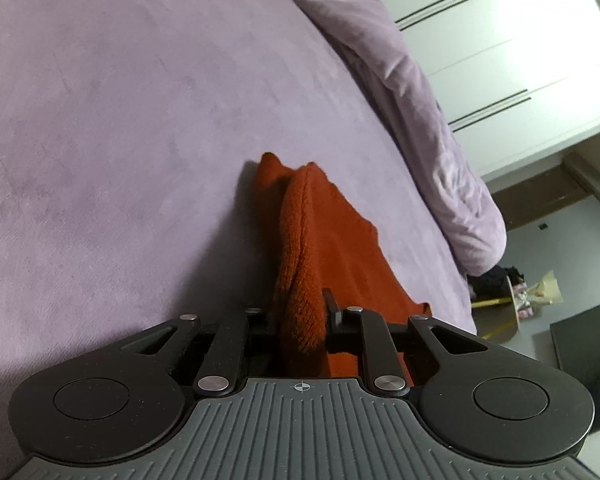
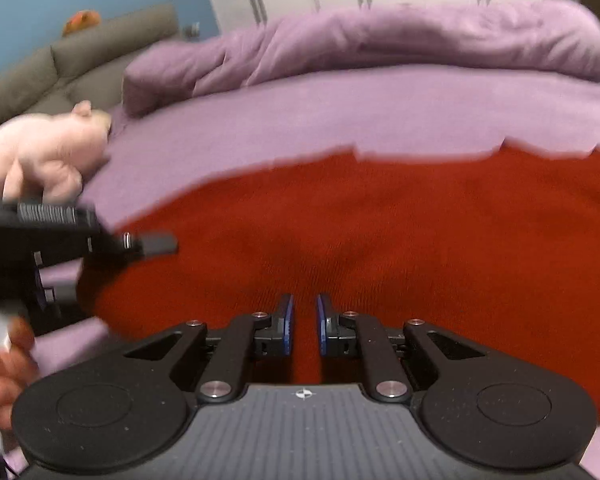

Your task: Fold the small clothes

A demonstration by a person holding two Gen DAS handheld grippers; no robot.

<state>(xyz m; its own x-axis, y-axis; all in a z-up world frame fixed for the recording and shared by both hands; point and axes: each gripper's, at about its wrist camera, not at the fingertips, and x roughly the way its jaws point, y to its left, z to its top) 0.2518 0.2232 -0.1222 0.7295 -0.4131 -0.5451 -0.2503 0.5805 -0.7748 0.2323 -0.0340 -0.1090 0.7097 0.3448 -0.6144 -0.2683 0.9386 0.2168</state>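
Both grippers clamp the red knit garment (image 2: 380,232)'s near edge: left gripper (image 1: 302,312), right gripper (image 2: 304,316). Cloth extends away across the bed (image 1: 120,120); its long axis runs left to right.

Bedsheet (image 1: 112,128), lilac: broad flat expanse, bare to the left of and beyond the rust-red knit garment (image 1: 324,248); free passage there.
Rolled lilac duvet (image 2: 380,40): long raised ridge along the far edge of the bed, barring low passage on that side.
Pink plush toy (image 2: 48,148): on the sheet near the garment's left end, beside the left gripper (image 2: 156,243); narrows that corner.
Garment in the right wrist view: spreads across the near sheet from side to side, with a bare lilac strip between it and the duvet.
Grey headboard (image 2: 80,60): closes off the far left.
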